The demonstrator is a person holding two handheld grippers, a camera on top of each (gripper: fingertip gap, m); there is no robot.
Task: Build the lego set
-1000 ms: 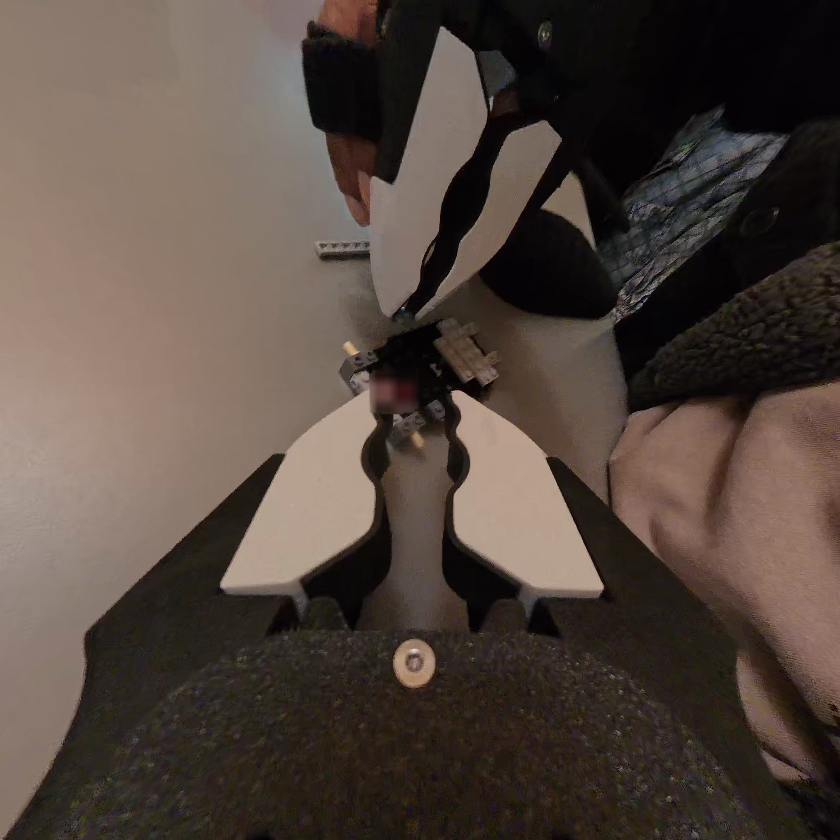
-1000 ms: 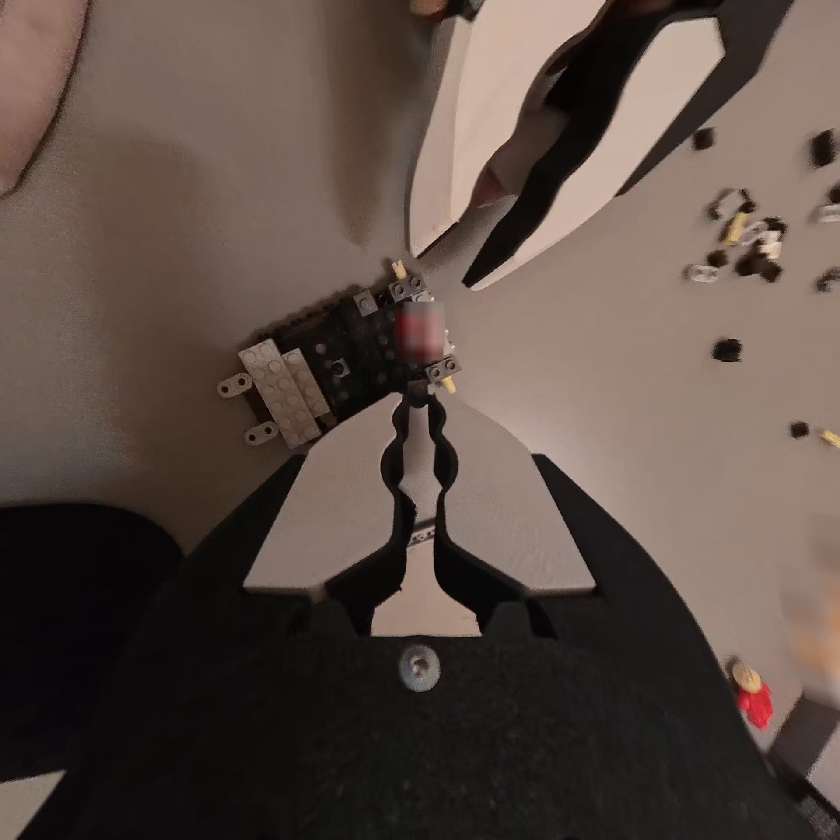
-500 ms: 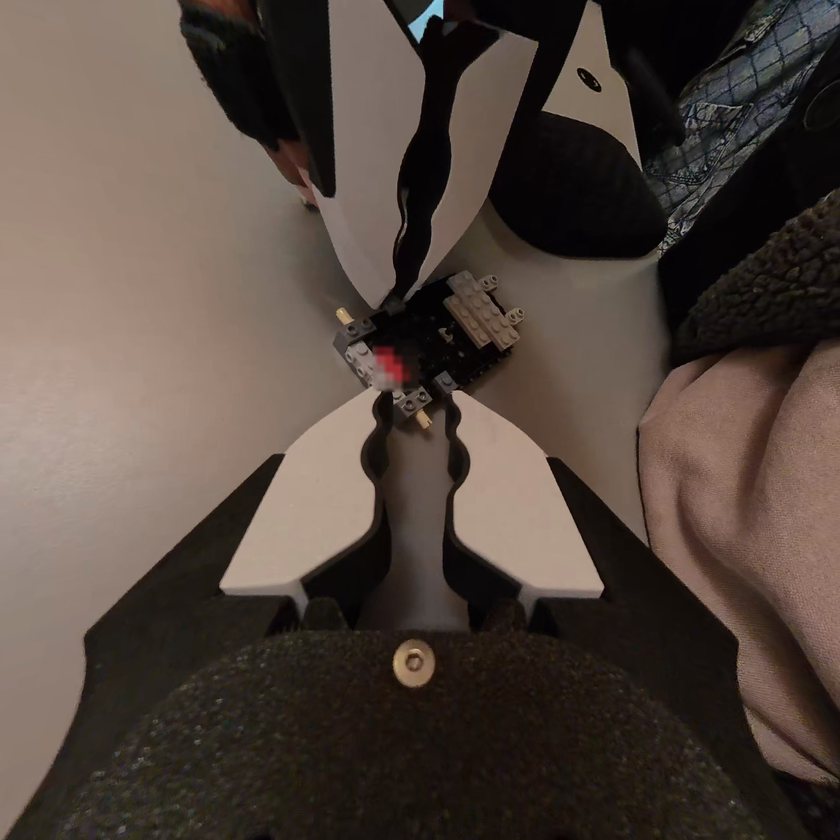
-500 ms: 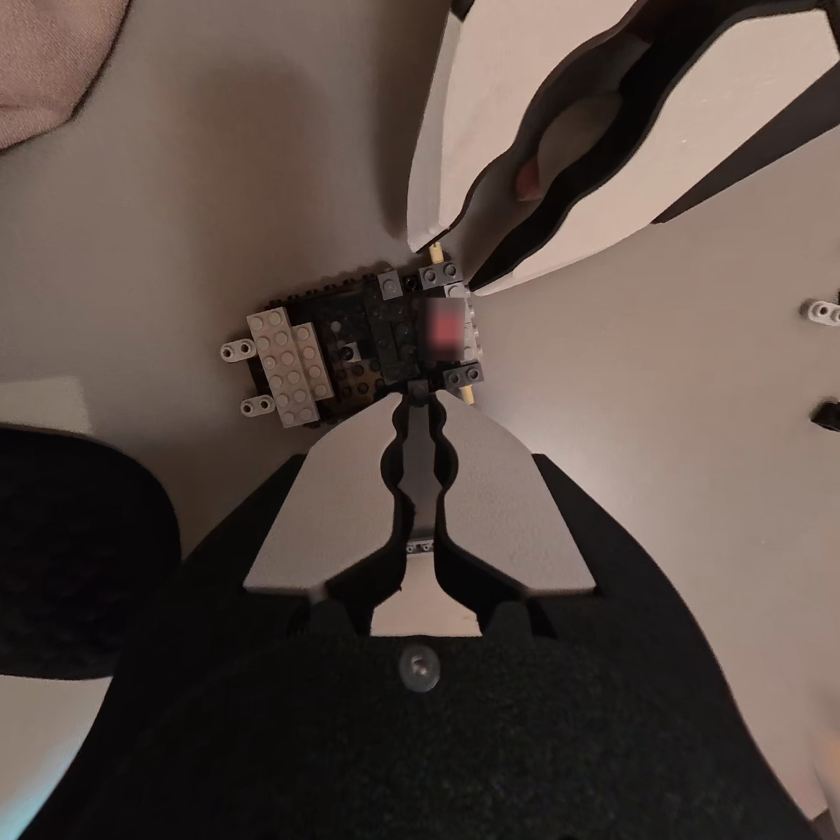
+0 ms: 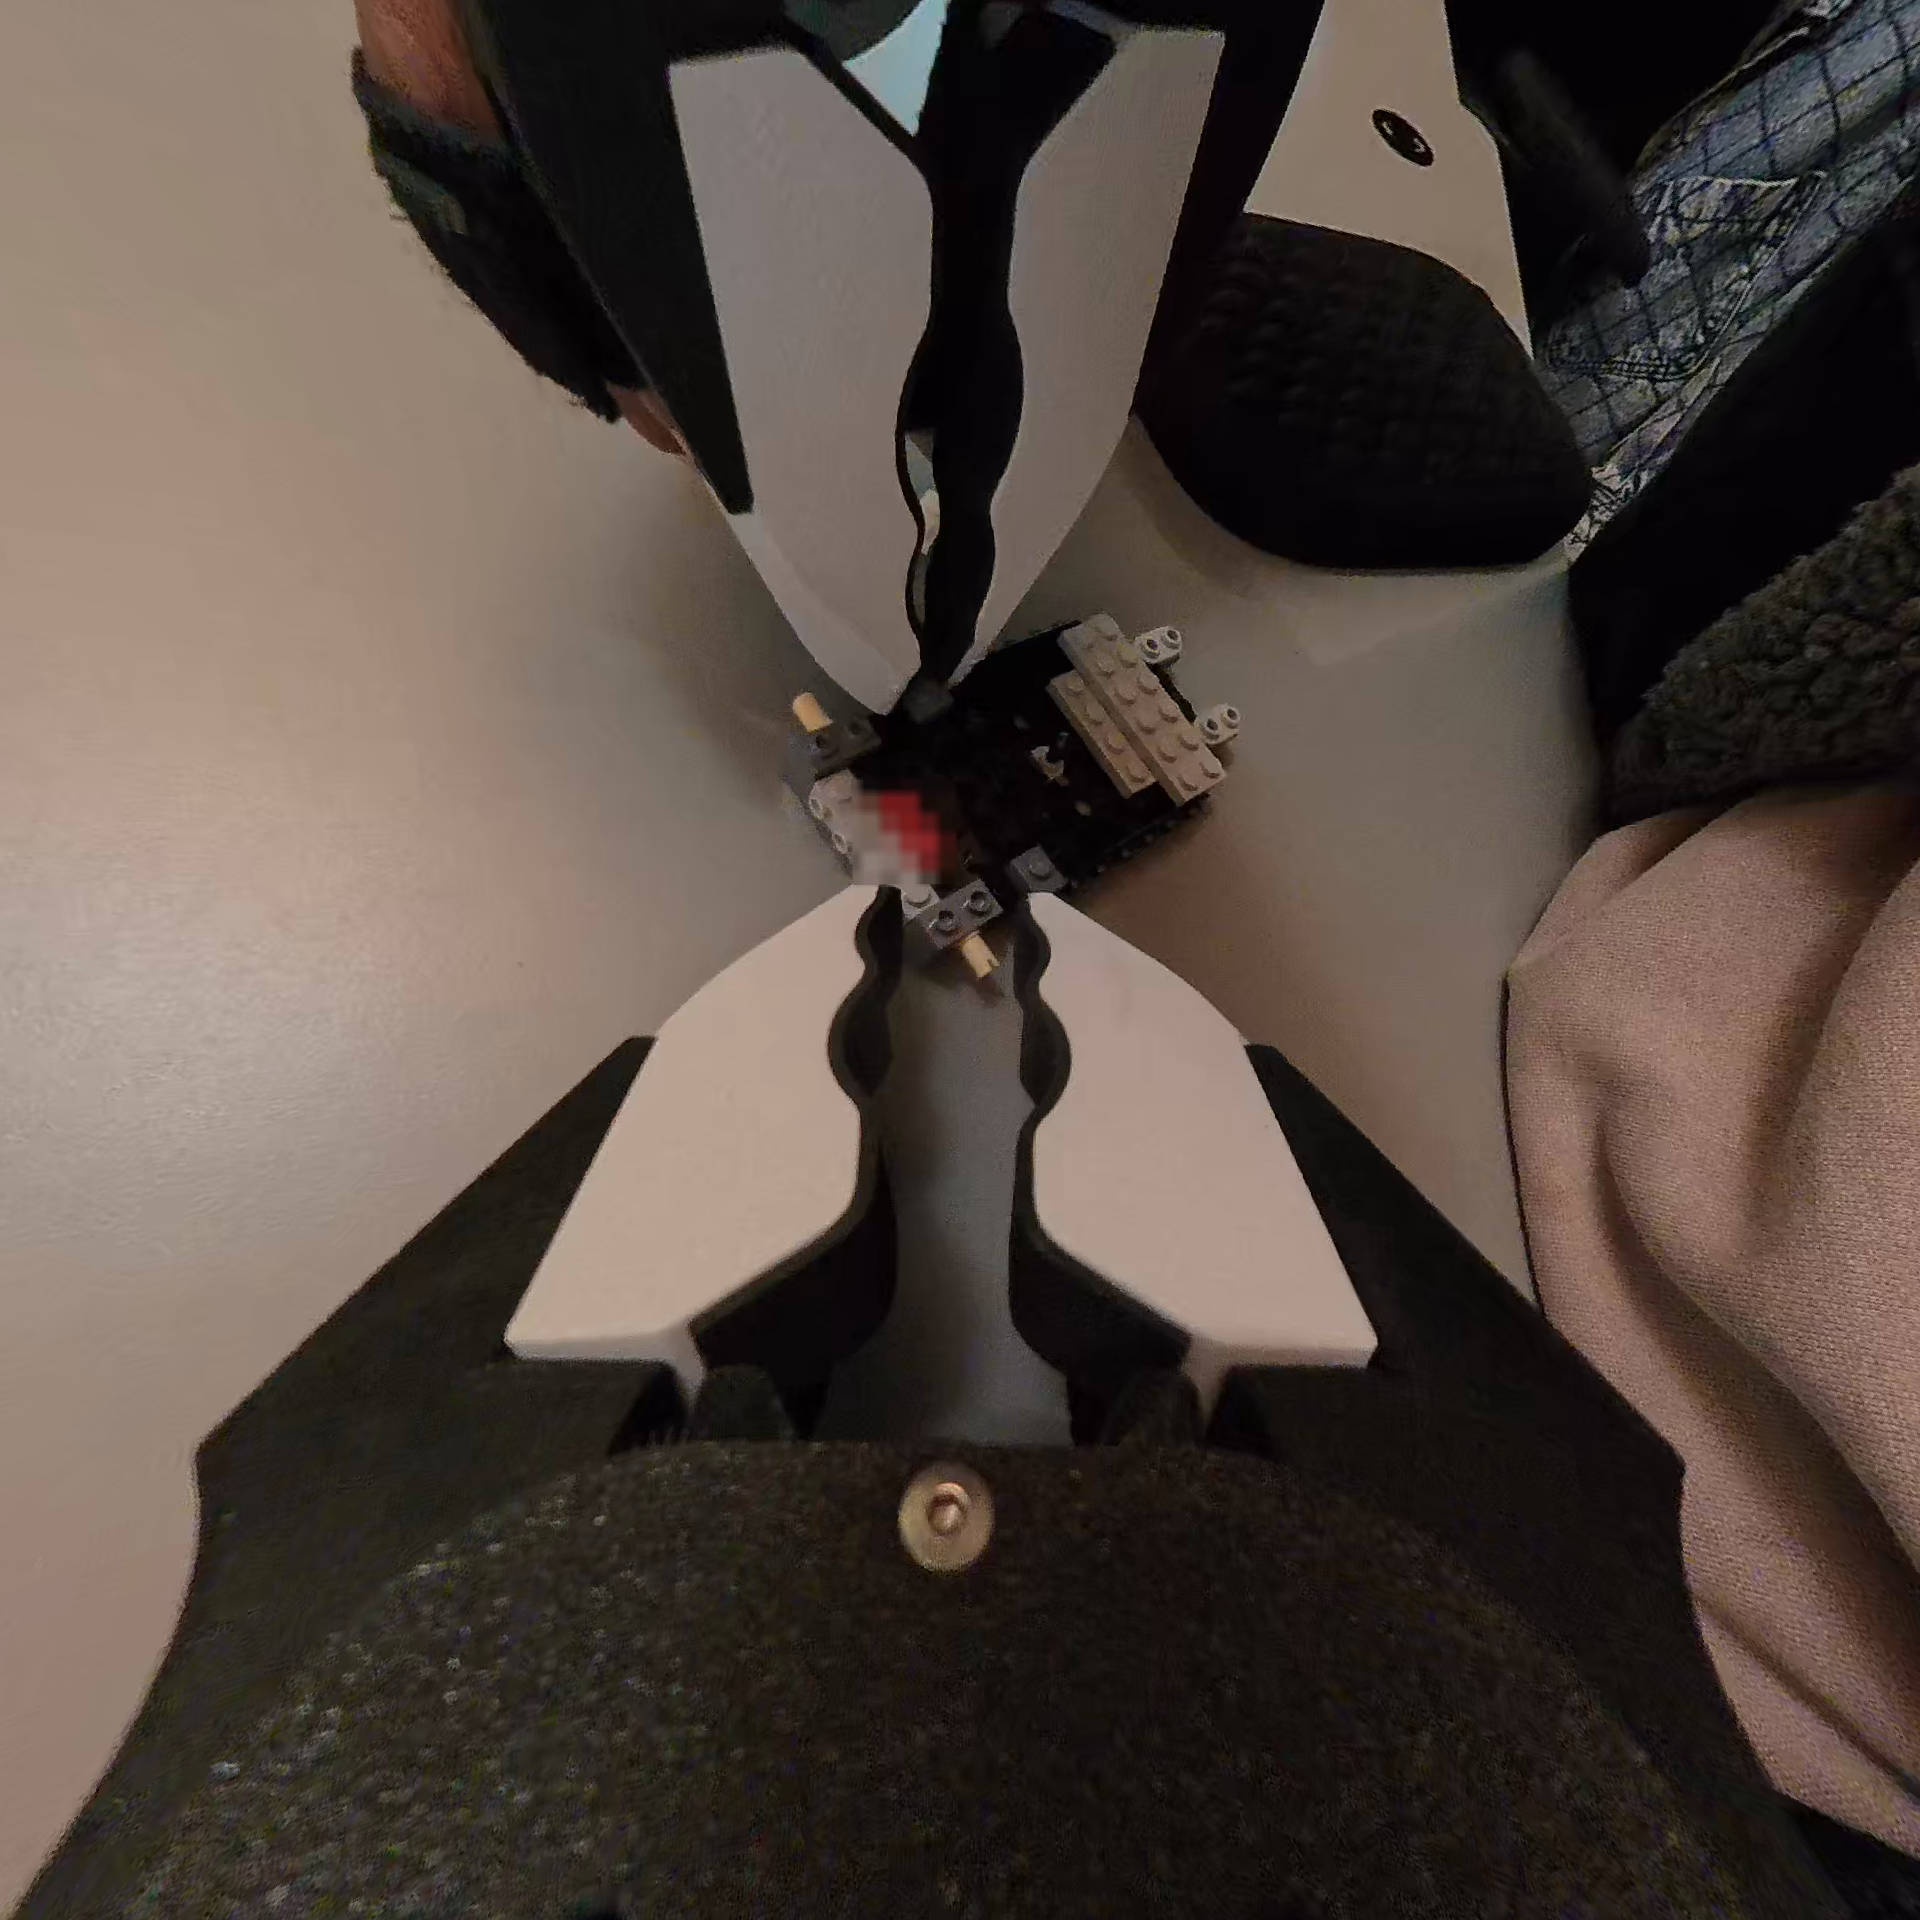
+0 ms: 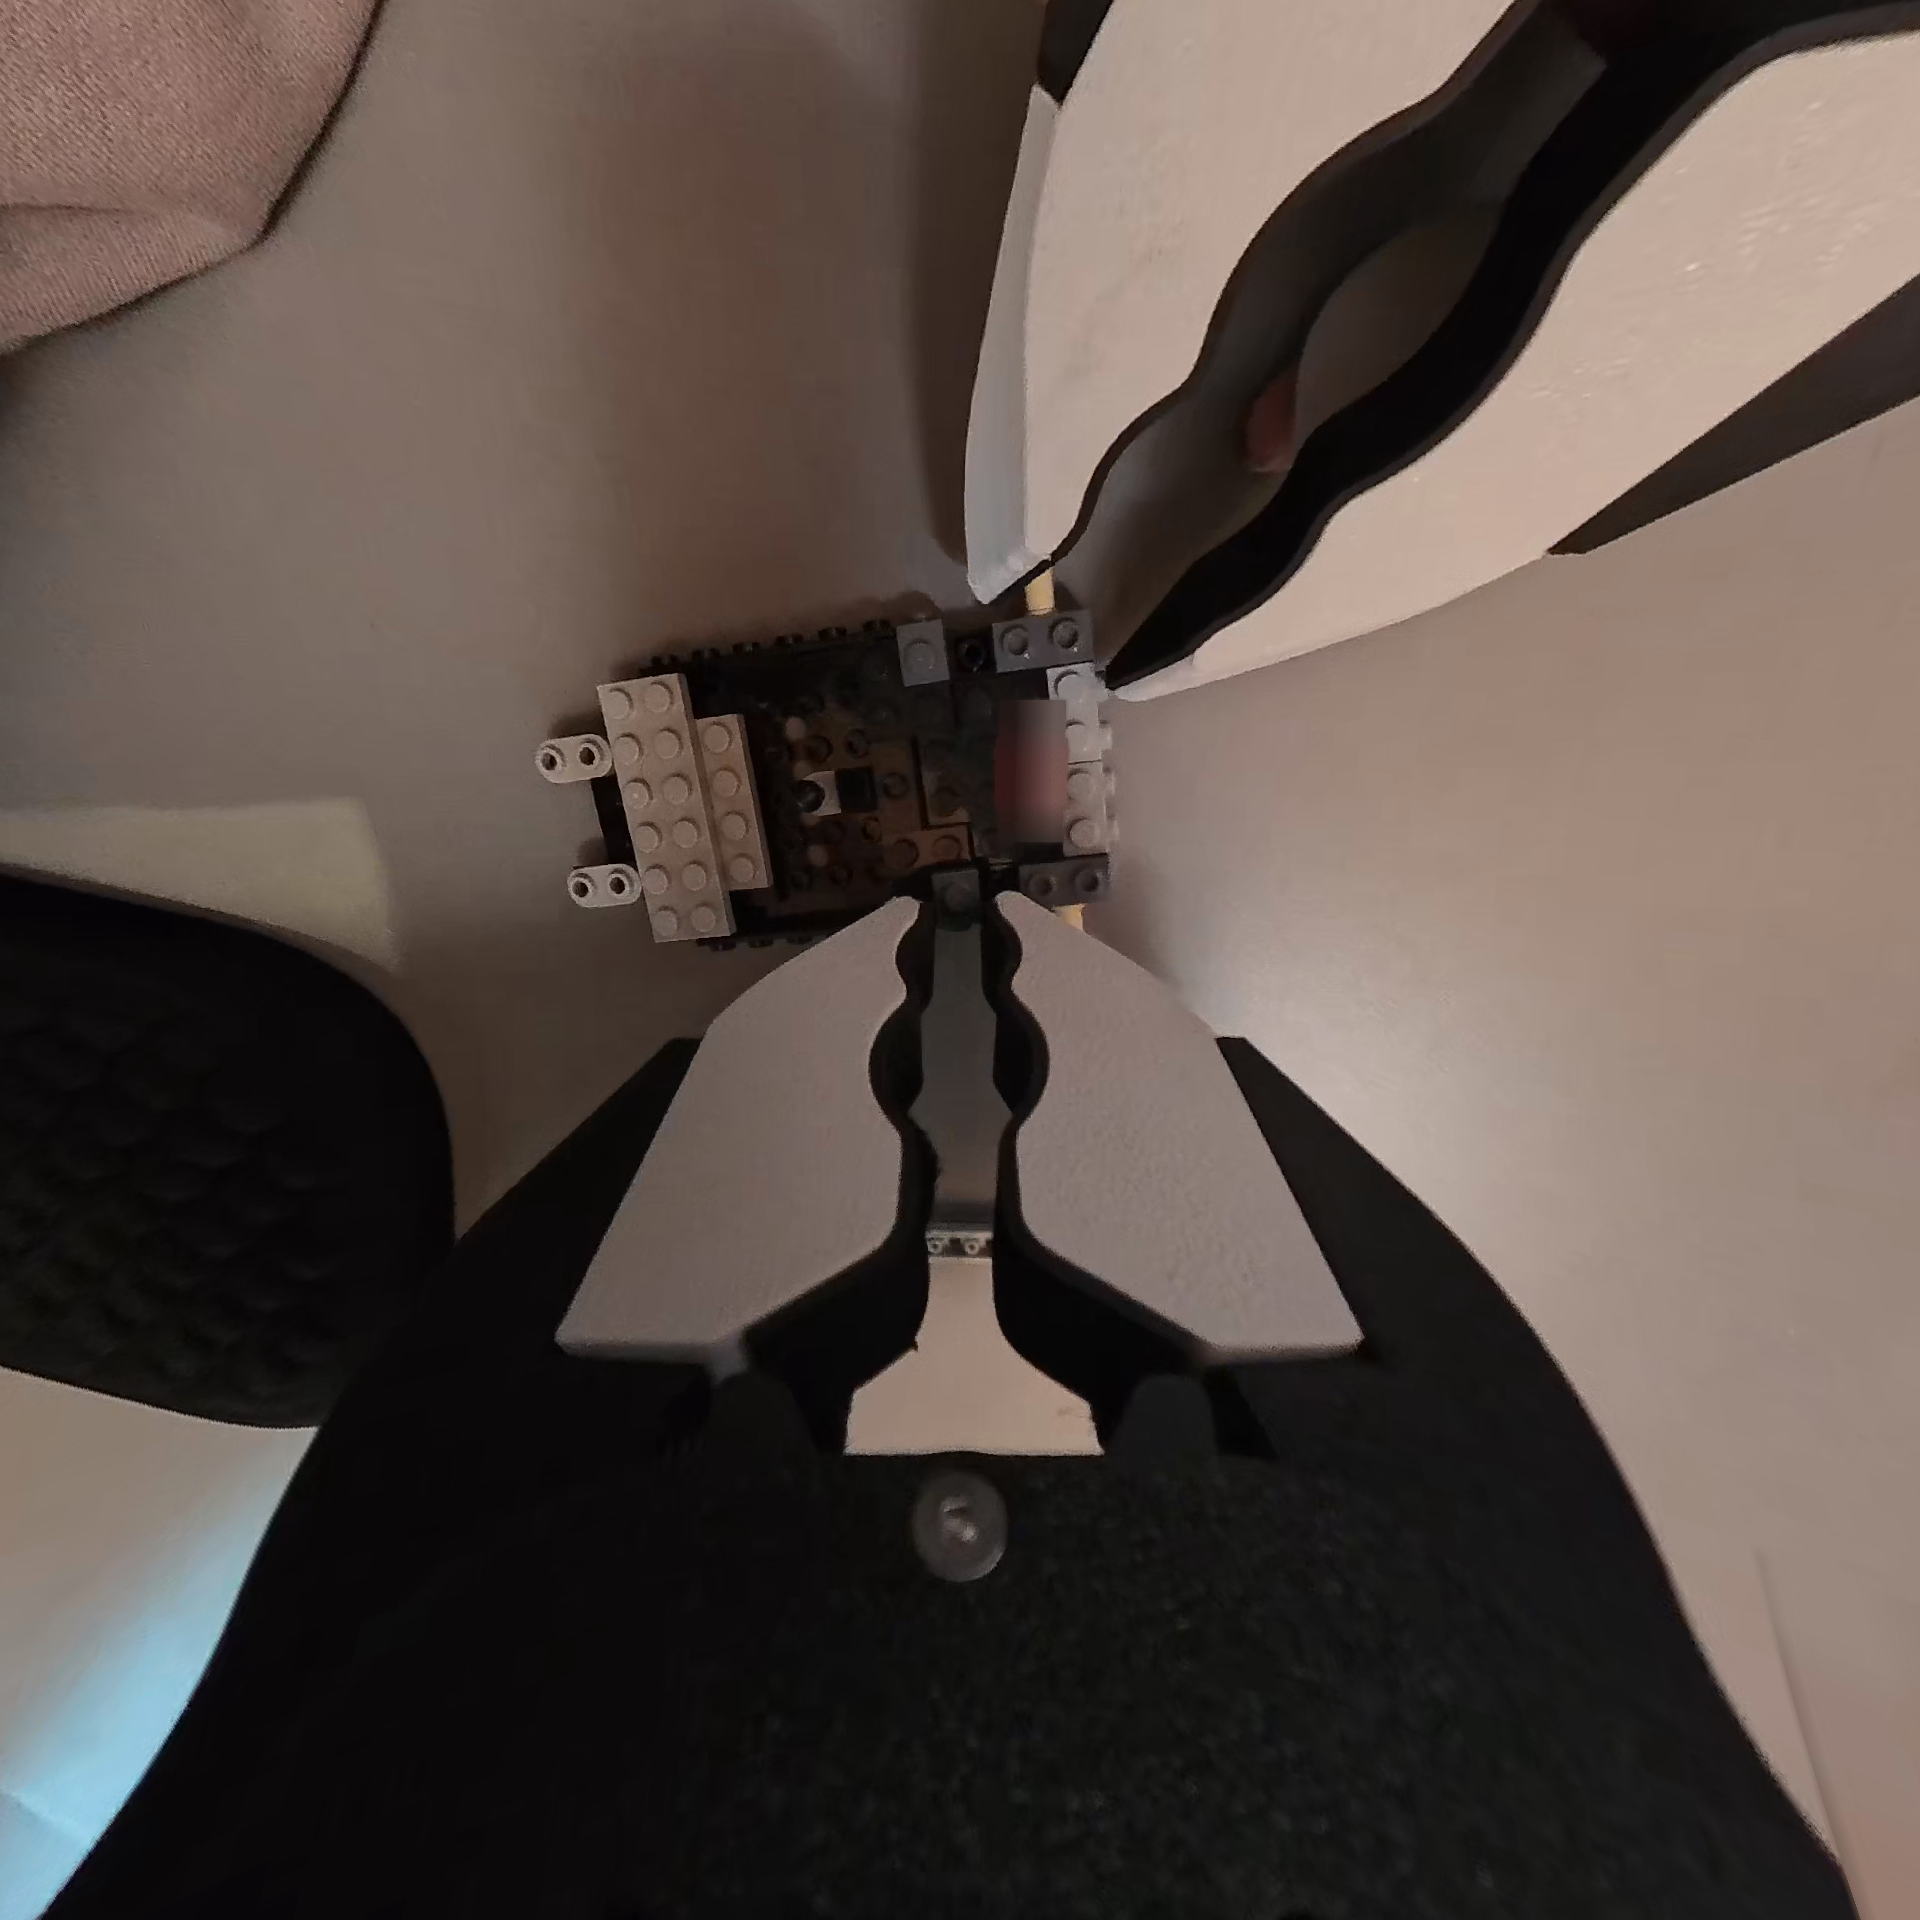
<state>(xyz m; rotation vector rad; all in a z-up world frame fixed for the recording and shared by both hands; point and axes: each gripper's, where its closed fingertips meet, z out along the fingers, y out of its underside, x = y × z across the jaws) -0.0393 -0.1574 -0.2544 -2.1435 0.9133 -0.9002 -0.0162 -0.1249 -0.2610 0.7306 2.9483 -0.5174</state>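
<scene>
- The pale table (image 5: 260, 727) was smooth and matte; no legible writing showed anywhere on it.
- Only the left wrist view showed beige cloth (image 5: 1714, 1143) and a patterned blue fabric (image 5: 1714, 156).
- The right gripper (image 6: 957, 902) was clenched on a small dark grey brick (image 6: 955, 889) at the model's edge.
- The left gripper (image 5: 951, 925) stood parted around a tan pin (image 5: 977, 951), gripping nothing.
- The black studded lego model (image 6: 852, 790) lay on the table between both grippers, with grey plates (image 6: 675, 800) at one end.
</scene>
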